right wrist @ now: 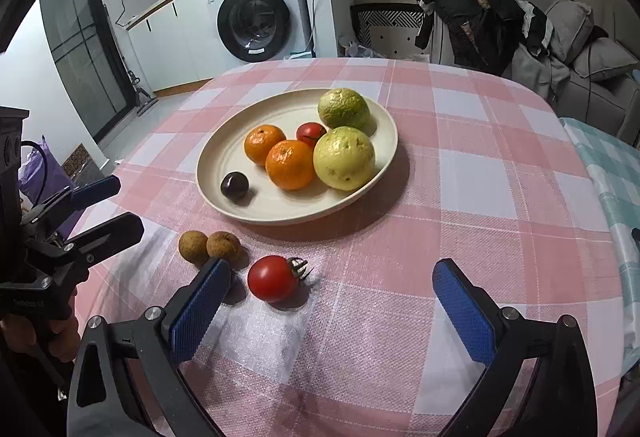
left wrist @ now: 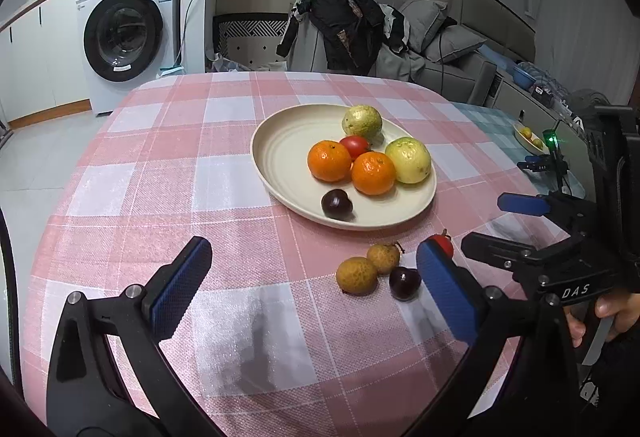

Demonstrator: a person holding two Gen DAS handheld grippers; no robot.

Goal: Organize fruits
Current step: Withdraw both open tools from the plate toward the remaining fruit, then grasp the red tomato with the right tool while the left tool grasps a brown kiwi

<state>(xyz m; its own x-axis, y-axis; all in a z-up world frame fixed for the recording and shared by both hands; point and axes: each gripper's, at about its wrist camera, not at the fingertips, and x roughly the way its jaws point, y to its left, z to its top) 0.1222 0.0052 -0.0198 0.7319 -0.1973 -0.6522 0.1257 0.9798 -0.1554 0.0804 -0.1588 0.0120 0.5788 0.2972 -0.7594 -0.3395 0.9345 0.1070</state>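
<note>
Checked tablecloth [left wrist: 160, 157] — both grippers angled down, left [left wrist: 316, 285] and right [right wrist: 332, 297] fingers apart, empty.

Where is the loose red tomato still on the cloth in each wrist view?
Left wrist: loose tomato at lower right, mostly hidden behind the left gripper's right finger.
Right wrist: loose tomato lower centre, in plain view, between the right gripper's open fingers.
Shared landmark: cream plate, beyond the tomato in both.
</note>
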